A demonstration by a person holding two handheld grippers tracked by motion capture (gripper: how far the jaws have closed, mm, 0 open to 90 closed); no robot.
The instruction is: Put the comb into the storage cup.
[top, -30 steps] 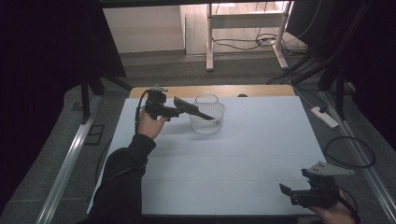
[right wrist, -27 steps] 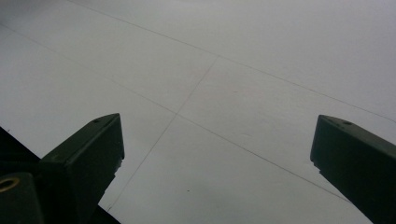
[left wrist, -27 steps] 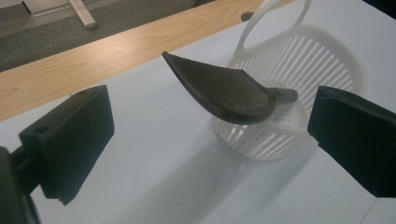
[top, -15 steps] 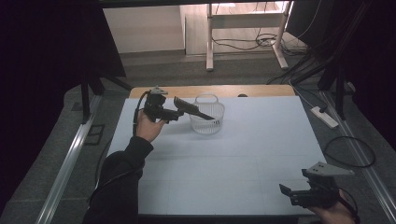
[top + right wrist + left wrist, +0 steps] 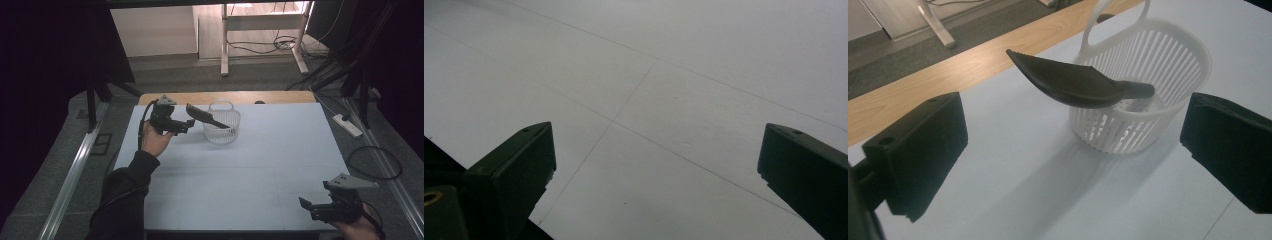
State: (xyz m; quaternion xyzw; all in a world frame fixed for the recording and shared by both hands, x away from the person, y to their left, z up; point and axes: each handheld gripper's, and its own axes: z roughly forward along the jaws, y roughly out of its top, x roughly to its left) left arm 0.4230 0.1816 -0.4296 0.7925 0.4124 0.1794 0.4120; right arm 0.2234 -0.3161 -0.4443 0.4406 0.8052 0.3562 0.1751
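Black scoop resting in white basket, handle down inside, blade jutting over the rim. Left gripper just beside basket, fingers spread wide, holding nothing. Right gripper well apart from basket, fingers wide open, empty, over table.

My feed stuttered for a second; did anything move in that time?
Hardly. The left hand-held gripper drew very slightly back from the white slotted plastic basket, open. The black plastic scoop stays propped in the basket; the right hand-held gripper stays open at the near edge.
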